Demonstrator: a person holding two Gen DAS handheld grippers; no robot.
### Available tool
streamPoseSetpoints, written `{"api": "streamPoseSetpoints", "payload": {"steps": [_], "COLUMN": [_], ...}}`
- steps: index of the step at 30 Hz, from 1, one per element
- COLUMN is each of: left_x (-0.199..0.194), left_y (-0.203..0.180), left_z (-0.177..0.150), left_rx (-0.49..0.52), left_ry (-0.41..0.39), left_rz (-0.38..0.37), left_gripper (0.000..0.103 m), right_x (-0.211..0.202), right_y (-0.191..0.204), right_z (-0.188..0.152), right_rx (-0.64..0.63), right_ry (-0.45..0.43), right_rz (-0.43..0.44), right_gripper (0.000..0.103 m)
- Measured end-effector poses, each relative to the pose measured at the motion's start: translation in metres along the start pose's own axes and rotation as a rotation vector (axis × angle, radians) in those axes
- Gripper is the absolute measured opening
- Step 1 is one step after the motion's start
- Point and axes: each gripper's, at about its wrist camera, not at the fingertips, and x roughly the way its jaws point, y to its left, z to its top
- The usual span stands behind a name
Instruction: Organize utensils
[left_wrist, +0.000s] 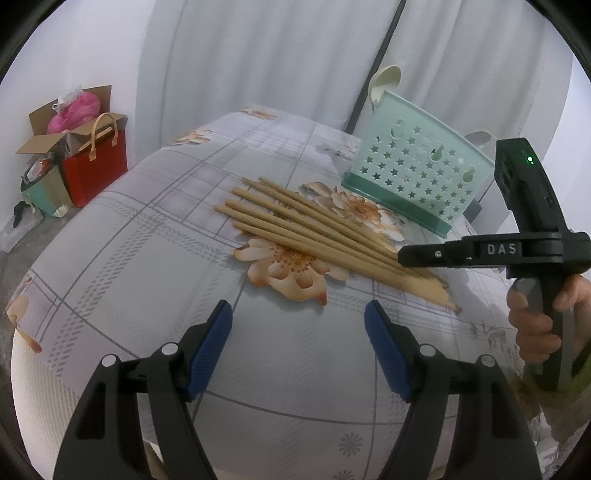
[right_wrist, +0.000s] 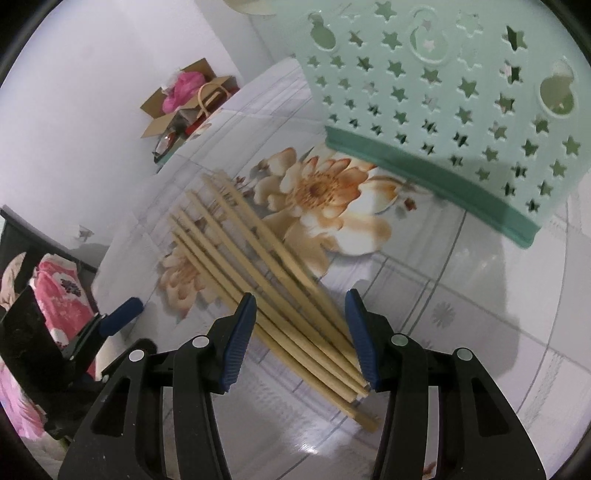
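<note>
A round counter (left_wrist: 155, 258) covered in a grey checked cloth printed with orange flowers carries a loose bundle of pale wooden chopsticks (left_wrist: 317, 236), fanned out flat on the cloth, tips spread toward the far left and ends gathered toward the near right. Just behind them, on the right, stands a mint-green plastic utensil holder (left_wrist: 417, 173) pierced with star-shaped holes, upright on a darker green base, a little apart from the chopsticks.

In the left wrist view, the left gripper (left_wrist: 298, 350) sits over bare cloth nearer than the bundle, its blue-padded fingers (left_wrist: 210, 350) wide apart with nothing between them. At the right edge a hand (left_wrist: 535, 325) grips the black handle of the right gripper.

In the right wrist view, the right gripper (right_wrist: 301, 339) tilts down over the gathered ends of the chopsticks (right_wrist: 280, 291). Its fingers (right_wrist: 238, 339) stand half apart, with several sticks lying between them; the pads do not appear to press on them.

On the floor at the far left stand an open cardboard box (left_wrist: 62, 125) and a red paper bag (left_wrist: 96, 166).
</note>
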Motion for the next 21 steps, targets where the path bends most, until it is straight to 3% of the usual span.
{"api": "streamPoseSetpoints", "payload": {"steps": [21], "left_x": [-0.001], "left_y": [0.005], "left_z": [0.002], "left_rx": [-0.037], "left_ry": [-0.010], "left_rz": [0.016], "left_gripper": [0.072], "right_x": [0.008], "right_y": [0.025], "right_z": [-0.011], "right_rx": [0.068], "right_ry": [0.063], "right_rz": [0.154], "right_gripper": [0.048]}}
